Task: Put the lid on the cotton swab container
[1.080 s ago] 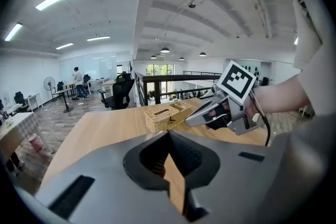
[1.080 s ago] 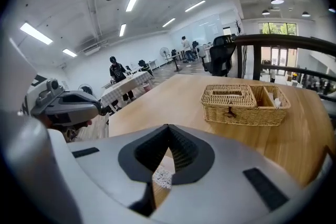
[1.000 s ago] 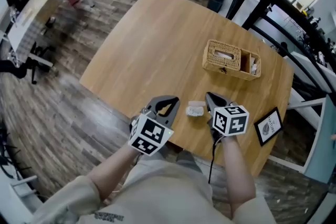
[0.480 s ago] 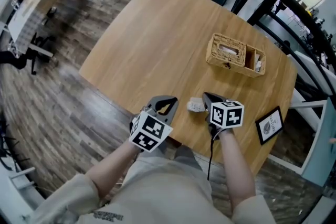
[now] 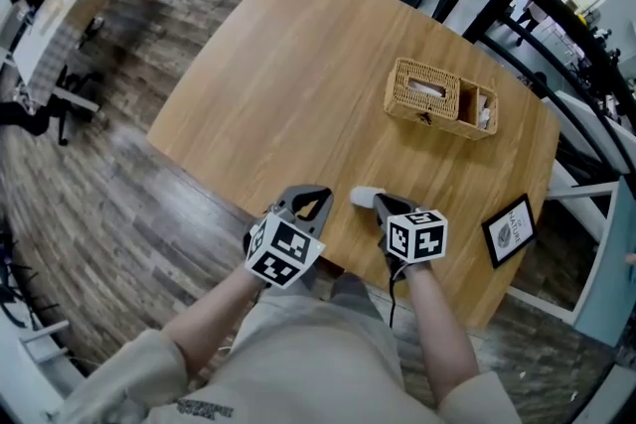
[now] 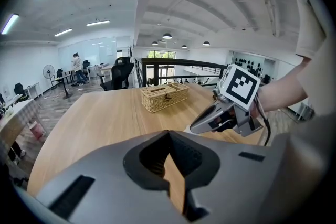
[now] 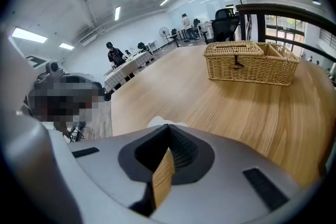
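Note:
A small white plastic piece (image 5: 365,198), the cotton swab container or its lid, I cannot tell which, lies on the wooden table (image 5: 298,65) near the front edge. My right gripper (image 5: 380,202) is shut, and its tip is against the piece's right side. In the right gripper view only a white sliver of the piece (image 7: 160,122) shows past the shut right gripper (image 7: 169,126). My left gripper (image 5: 322,193) is shut and empty, a little left of the piece. The left gripper (image 6: 169,132) looks across at the right gripper (image 6: 195,126) beside it.
A wicker basket (image 5: 437,100) with two compartments stands farther back on the right, also seen as the basket (image 7: 247,63). A small framed picture (image 5: 509,228) lies near the table's right edge. Office chairs and a railing stand beyond the table.
My right gripper has moved left and its tip has come up against the white piece. The left gripper has stayed where it was.

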Tool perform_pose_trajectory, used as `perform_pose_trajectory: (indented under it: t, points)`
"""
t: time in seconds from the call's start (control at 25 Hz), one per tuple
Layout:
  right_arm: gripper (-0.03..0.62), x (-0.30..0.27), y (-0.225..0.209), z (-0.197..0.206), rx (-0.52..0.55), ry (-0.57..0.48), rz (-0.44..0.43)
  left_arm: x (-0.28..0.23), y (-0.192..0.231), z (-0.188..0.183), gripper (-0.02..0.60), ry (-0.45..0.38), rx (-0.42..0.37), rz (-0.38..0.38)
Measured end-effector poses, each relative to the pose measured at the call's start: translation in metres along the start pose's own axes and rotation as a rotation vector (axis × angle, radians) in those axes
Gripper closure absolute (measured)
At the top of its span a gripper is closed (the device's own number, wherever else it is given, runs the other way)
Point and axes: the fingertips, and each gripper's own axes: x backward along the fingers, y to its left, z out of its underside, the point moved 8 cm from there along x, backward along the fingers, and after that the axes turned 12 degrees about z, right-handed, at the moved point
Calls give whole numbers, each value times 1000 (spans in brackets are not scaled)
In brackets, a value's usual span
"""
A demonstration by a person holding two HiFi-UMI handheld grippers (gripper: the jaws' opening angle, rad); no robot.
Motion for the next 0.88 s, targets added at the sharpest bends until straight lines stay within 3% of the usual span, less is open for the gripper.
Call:
perform_pose_trajectory:
  t: [0.2,0.36,0.64,0.88]
  points:
    - [568,-2,0,4,68,-51,2,-4,-6,5,560,15,4,3]
    - [568,-2,-5,9,50,-105,-31,-7,-11,8,560,19,5,1]
    - [566,10,0,5,100,-104,-22,9,-17,-8,560,-6,-4,-28]
    - [566,69,13,-31,101,-258,-43,36,-23,-36,560,-70,-43,-67]
